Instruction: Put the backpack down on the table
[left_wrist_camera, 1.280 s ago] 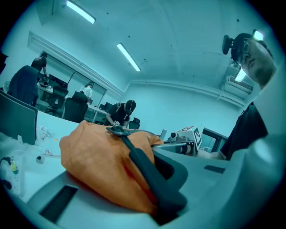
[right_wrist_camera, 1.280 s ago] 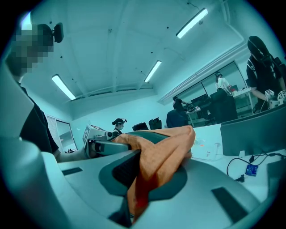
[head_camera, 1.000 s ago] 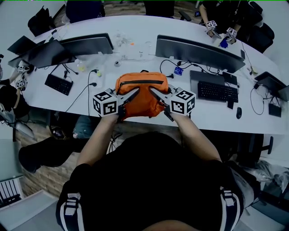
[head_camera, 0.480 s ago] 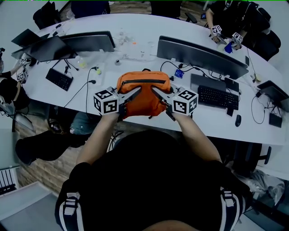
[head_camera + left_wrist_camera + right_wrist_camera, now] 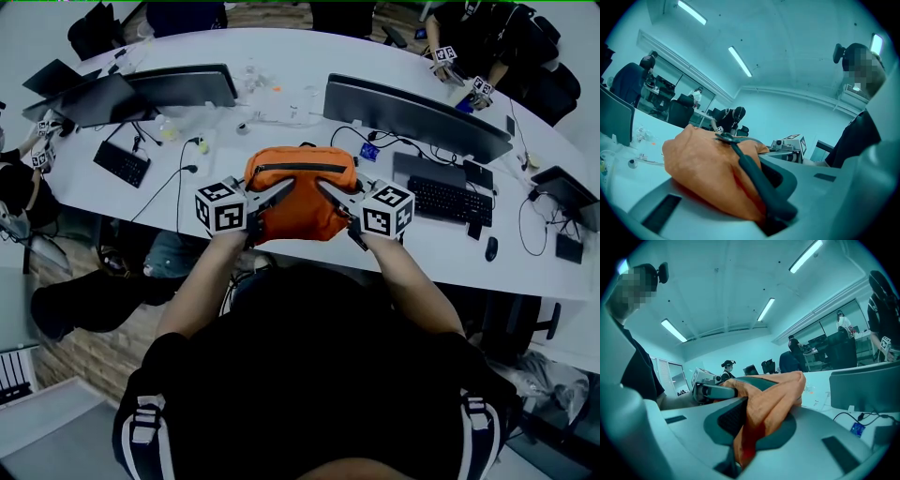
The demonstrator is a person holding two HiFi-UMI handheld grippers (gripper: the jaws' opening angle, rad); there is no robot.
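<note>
Our left gripper and right gripper are each clamped on a fold of the orange backpack, which hangs between them over the near edge of the white table; we cannot tell whether its base touches. We should lower both hands together, keeping it level, and release only once the table carries it. Further in, the table is crowded with monitors, keyboards and cables, and other people sit at its far side.
</note>
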